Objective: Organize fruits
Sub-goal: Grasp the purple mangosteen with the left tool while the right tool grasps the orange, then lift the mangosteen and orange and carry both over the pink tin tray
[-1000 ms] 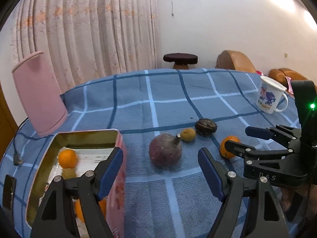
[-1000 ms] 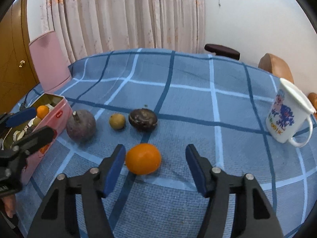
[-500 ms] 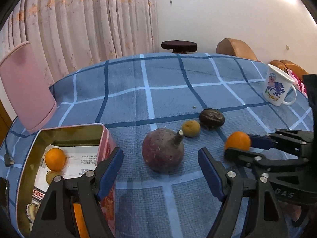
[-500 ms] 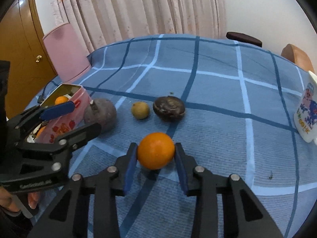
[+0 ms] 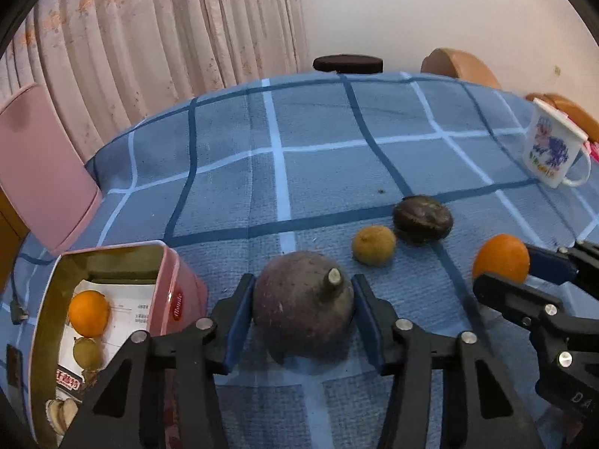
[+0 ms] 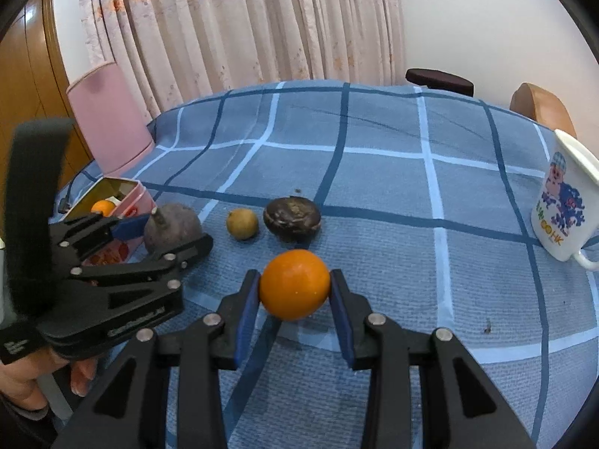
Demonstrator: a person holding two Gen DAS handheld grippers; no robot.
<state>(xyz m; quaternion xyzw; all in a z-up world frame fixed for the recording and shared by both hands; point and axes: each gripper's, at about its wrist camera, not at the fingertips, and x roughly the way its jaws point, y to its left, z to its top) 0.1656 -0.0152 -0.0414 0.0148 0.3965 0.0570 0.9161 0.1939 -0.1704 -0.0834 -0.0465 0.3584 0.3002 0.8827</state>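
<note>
Wide open blue-checked cloth across the upper half of the worktop (image 5: 318, 172), nothing parked there, and its far edge curves away under the curtain (image 5: 168, 37). Crowding comes lower down. In the left wrist view the pink tin (image 5: 179, 280) sits at lower left with its lid off, an orange and a small yellow-green fruit already inside, and its near corner is just beside the left tongs (image 5: 303, 314). A pink chair back (image 5: 41, 172) stands at the left edge, a white printed mug (image 5: 550, 153) near the right edge.

Left tongs now: the jaws are closing around the big purple stemmed fruit (image 5: 299, 314), blue pads snug against both flanks, fruit sitting on the cloth with its stem tipped up and to the right. Behind it, a small yellow fruit (image 5: 373, 244) and a dark wrinkled fruit (image 5: 422, 217) lie close together, touching or nearly so, I can't tell which.

Over to the right wrist view: right tongs (image 6: 294, 292) clenched firmly on the orange (image 6: 295, 284), pads pressing on both sides, dead centre and low in the frame. Plenty of bare cloth to its right, running out to the mug. On the left the other tool crowds in, a hand (image 6: 33, 374) gripping it at the lower left corner.
</note>
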